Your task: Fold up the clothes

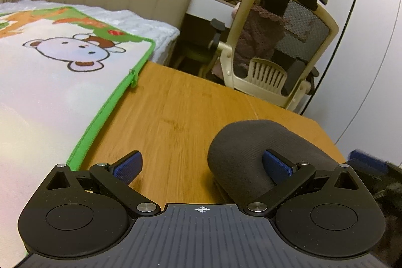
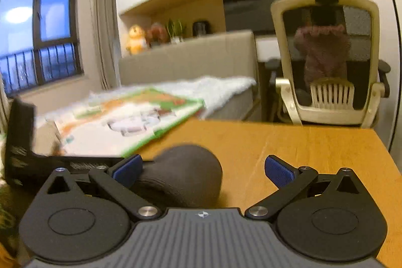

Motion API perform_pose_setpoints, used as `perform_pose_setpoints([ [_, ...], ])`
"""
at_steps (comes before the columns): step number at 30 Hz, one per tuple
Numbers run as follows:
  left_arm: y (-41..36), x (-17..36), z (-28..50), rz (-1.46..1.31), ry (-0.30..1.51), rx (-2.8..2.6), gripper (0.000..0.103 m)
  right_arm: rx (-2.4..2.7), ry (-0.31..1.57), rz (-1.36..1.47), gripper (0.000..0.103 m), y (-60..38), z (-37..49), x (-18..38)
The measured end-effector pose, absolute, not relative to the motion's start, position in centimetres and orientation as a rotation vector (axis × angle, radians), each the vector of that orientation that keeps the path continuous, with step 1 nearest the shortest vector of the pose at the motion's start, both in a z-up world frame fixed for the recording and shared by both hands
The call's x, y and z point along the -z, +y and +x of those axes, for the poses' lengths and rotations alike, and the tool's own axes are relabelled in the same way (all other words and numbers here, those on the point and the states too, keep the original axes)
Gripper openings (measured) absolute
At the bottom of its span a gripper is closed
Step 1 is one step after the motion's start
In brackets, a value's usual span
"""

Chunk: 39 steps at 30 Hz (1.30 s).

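Observation:
A dark grey garment (image 1: 253,150), folded into a thick rounded bundle, lies on the wooden table (image 1: 176,112). My left gripper (image 1: 202,167) is open; its right finger touches the bundle's near side, its left finger stands over bare wood. In the right wrist view the same bundle (image 2: 186,172) lies just beyond my open right gripper (image 2: 202,171), by its left finger. The right gripper's blue tip (image 1: 369,160) shows blurred at the edge of the left wrist view. The left gripper's black body (image 2: 25,142) shows at the left of the right wrist view.
A white mat (image 1: 57,82) with green trim and a cartoon bear lies on the bed, overlapping the table's left edge. A beige mesh office chair (image 1: 284,42) with a dark red cloth on it stands beyond the table's far edge. A wall is at right.

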<state>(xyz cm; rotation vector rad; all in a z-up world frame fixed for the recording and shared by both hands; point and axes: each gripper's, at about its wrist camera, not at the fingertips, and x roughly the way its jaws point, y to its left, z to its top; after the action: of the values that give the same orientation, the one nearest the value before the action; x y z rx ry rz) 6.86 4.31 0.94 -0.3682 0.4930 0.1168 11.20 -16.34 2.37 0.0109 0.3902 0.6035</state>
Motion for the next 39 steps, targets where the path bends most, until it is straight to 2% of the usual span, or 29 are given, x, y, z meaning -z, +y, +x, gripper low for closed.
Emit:
perform_pose_setpoints([
  [6, 3.8, -0.8, 7.0, -0.374, 0.488, -0.094, 0.103, -0.574, 0.493, 0.076, 0.103, -17.5, 12.1, -0.7],
  [39, 5.1, 0.6, 8.2, -0.547, 0.484, -0.064, 0.103, -0.542, 0.459, 0.047, 0.103, -16.2, 10.5, -0.4],
])
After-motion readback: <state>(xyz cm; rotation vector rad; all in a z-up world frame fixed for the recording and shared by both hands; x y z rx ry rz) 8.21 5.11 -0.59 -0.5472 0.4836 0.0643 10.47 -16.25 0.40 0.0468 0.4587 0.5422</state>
